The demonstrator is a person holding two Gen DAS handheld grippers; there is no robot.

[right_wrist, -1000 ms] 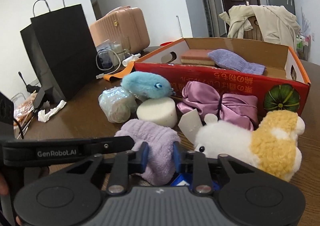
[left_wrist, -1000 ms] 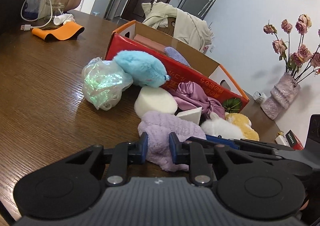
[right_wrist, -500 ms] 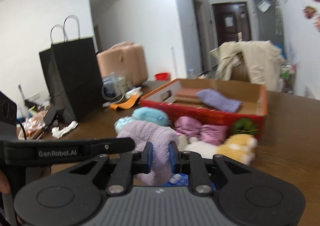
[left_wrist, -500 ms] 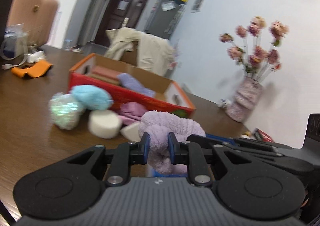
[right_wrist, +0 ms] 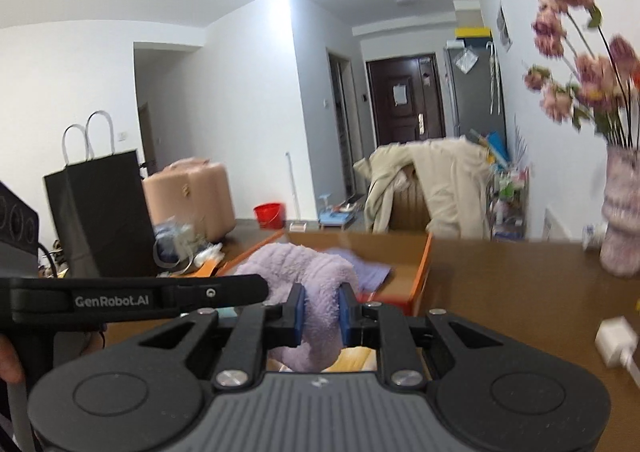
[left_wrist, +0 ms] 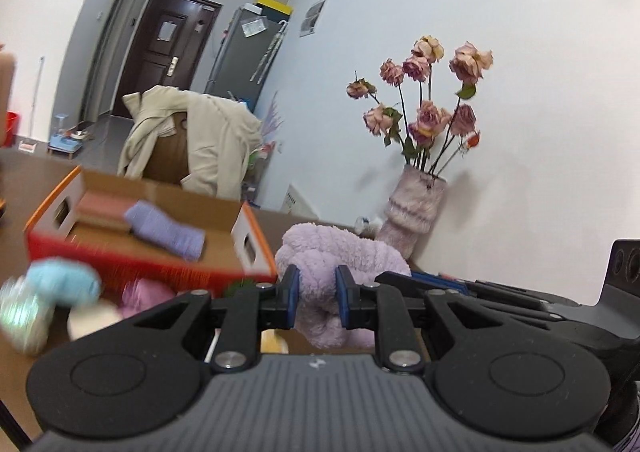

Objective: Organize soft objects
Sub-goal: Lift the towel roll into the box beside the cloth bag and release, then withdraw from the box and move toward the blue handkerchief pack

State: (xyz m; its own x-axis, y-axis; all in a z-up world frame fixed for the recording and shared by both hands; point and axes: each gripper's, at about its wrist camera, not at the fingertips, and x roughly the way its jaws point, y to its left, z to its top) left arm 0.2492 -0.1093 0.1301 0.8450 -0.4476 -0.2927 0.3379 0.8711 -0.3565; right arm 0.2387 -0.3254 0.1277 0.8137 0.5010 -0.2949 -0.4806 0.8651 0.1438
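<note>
with both the left gripper and right gripper clamped on one lilac fleece towel, held near the cardboard box, uneven release risks snagging its rim.

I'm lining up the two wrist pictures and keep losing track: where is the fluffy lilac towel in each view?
Left wrist: the lilac towel is at lower centre, pinched in the left gripper jaws, right of the cardboard box.
Right wrist: the towel is at lower centre, pinched in the right gripper jaws, in front of the box.
Shared landmark: the dark door at the back.
</note>
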